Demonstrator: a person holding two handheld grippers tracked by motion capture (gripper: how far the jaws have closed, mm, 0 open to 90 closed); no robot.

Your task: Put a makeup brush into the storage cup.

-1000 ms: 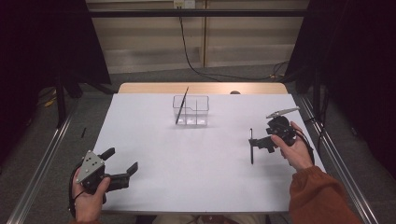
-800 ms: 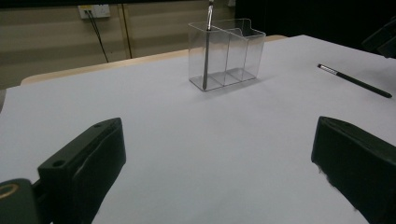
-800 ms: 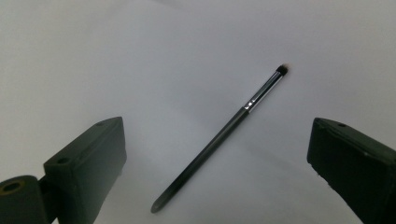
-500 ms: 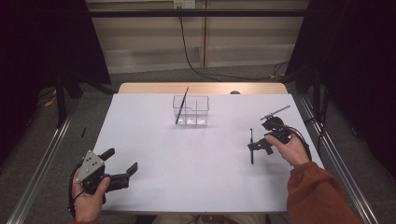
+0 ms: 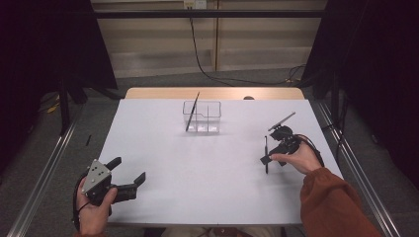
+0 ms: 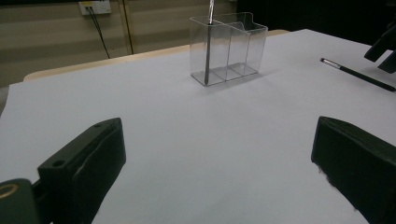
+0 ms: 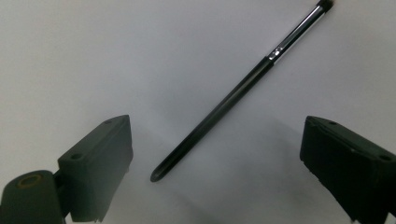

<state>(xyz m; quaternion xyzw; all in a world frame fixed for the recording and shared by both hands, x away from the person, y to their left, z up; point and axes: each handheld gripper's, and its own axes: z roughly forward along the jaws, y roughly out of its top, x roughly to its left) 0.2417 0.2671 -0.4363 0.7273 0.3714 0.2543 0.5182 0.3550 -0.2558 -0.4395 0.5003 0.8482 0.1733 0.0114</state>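
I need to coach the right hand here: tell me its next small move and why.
Probably lower the right tongs a little further and close them on the black brush. It lies flat on the white table between the open jaws, untouched; the jaws have just been closing slightly. Another brush already stands in the clear organizer.

Dim, even light falls from above on the white table, while the surroundings sink into near black. Shadows are soft and faint. In the right gripper view the near fingers blur, and a pale glint runs along the pen.
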